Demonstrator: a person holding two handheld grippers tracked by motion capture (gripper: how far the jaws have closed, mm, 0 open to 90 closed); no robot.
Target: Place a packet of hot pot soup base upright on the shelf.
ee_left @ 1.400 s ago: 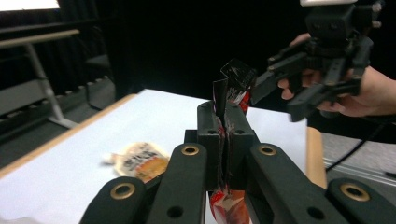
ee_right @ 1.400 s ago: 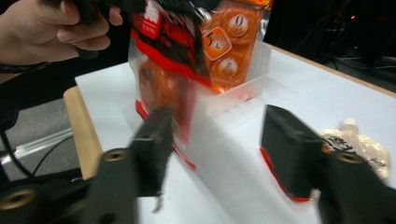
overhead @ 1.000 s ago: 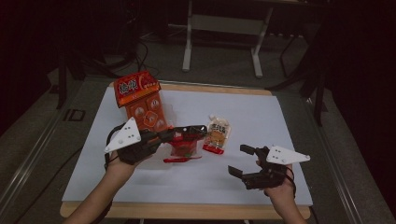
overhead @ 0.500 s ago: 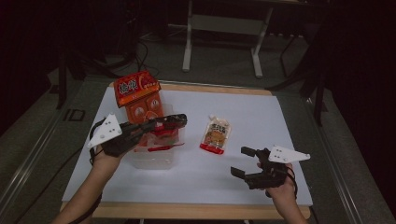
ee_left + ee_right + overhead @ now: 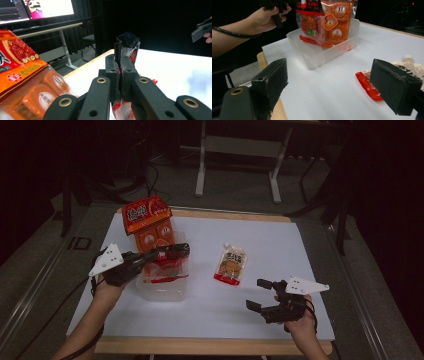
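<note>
The left gripper (image 5: pixel 172 252) is clamped on the top edge of a small red and black packet (image 5: pixel 162 265), its jaws pressed together with the crumpled film squeezed between them, as the left gripper view shows close up (image 5: pixel 121 75). The packet (image 5: pixel 310 22) hangs from that grip over a clear plastic tub (image 5: pixel 165 290) on the left part of the white table (image 5: pixel 260 235), with its lower end down inside the tub. A large orange bag of snacks (image 5: pixel 149 222) stands upright in the far end of the same tub, leaning against the back wall, just behind the hanging packet. In the right gripper view the tub (image 5: pixel 317 56) sits ahead with both the packet and the orange bag (image 5: pixel 338 20) rising out of it, and the person's left hand (image 5: pixel 265 16) shows at the upper left. The right gripper (image 5: pixel 261 295) is held low near the front right of the table, its jaws standing wide apart with nothing between them. A pale pouch with a red bottom edge (image 5: pixel 231 265) lies flat on the table between the tub and the right gripper, apart from both.
</note>
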